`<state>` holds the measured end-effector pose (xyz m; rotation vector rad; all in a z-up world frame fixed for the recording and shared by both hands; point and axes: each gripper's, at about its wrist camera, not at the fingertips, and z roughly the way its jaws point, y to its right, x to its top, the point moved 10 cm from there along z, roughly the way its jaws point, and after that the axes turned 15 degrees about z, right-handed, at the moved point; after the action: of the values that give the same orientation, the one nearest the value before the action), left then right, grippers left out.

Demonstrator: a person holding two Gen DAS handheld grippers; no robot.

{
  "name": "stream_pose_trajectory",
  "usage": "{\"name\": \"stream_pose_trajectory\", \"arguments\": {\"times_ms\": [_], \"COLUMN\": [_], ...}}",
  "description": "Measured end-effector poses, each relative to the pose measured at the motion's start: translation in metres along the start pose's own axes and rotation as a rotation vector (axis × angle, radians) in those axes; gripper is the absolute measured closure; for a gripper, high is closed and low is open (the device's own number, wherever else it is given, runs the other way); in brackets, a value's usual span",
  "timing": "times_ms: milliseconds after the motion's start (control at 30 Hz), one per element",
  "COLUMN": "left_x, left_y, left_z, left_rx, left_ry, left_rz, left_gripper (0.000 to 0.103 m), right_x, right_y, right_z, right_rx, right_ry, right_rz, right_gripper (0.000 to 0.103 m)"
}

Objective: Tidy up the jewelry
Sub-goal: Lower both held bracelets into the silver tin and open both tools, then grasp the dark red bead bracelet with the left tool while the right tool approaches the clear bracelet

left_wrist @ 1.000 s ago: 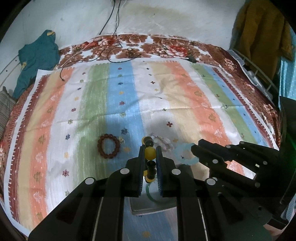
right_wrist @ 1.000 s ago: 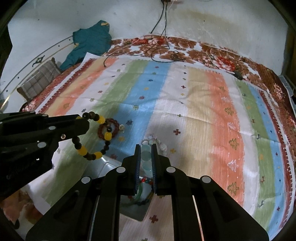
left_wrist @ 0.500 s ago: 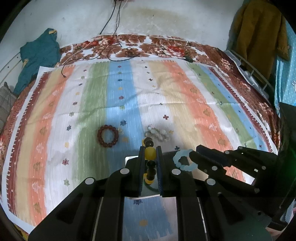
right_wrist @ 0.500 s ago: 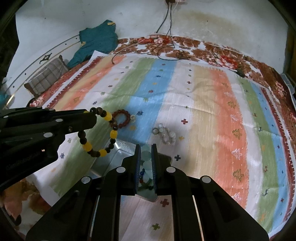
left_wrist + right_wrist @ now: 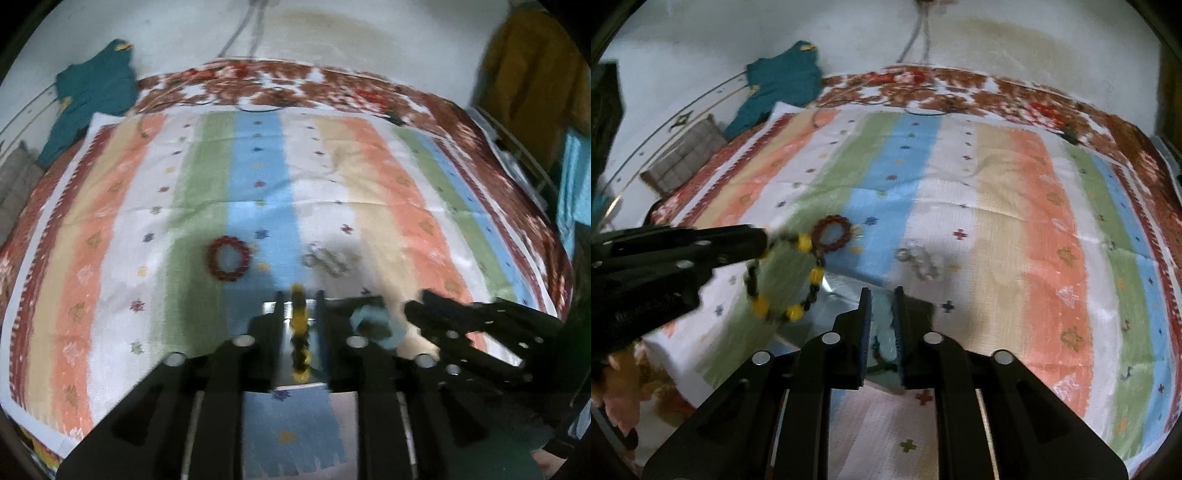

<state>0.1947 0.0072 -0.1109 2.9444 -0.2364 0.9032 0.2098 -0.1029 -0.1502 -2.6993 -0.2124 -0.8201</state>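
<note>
A: What does the left tool (image 5: 299, 306) hold?

B: It is clenched on a bracelet of dark and yellow beads (image 5: 300, 332). In the right wrist view the loop hangs from the tip of this tool (image 5: 764, 240), above the near left part of the striped bedcover (image 5: 1015, 206).

A: And the right tool (image 5: 881, 321)?

B: It grips a pale blue-green bead bracelet (image 5: 884, 336) between its two fingers. In the left wrist view this bracelet (image 5: 373, 321) shows at the tip of the right tool (image 5: 413, 310), blurred.

A: What is under them?

B: A shiny metal tray (image 5: 842, 291) lies on the bedcover, just below both tools. Something dark with small coloured beads seems to be inside, but I cannot tell what.

A: Further away?

B: A dark red bead bracelet (image 5: 228, 258) lies flat on the green and white stripes. Right of it, apart, lies a small heap of clear whitish jewelry (image 5: 327, 260). At the far left, against the wall, a teal cloth (image 5: 92, 96)
</note>
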Motion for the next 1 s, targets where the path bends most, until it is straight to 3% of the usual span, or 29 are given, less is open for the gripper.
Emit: {"name": "stream_pose_trajectory", "arguments": {"times_ms": [33, 600, 1000], "left_x": [0.000, -0.010, -0.007], "left_y": [-0.004, -0.050, -0.072], "left_z": [0.000, 0.030, 0.065], "left_rx": [0.004, 0.095, 0.130], "left_ry": [0.001, -0.077, -0.118], "left_rz": [-0.009, -0.058, -0.100], "left_gripper": [0.077, 0.063, 0.055], "right_x": [0.002, 0.010, 0.022], "right_y": [0.004, 0.020, 0.034], "right_z": [0.000, 0.026, 0.054], "right_rx": [-0.011, -0.076, -0.099], "right_ry": [0.006, -0.040, -0.078], "right_rz": [0.005, 0.018, 0.036], "right_gripper": [0.063, 0.059, 0.044]}}
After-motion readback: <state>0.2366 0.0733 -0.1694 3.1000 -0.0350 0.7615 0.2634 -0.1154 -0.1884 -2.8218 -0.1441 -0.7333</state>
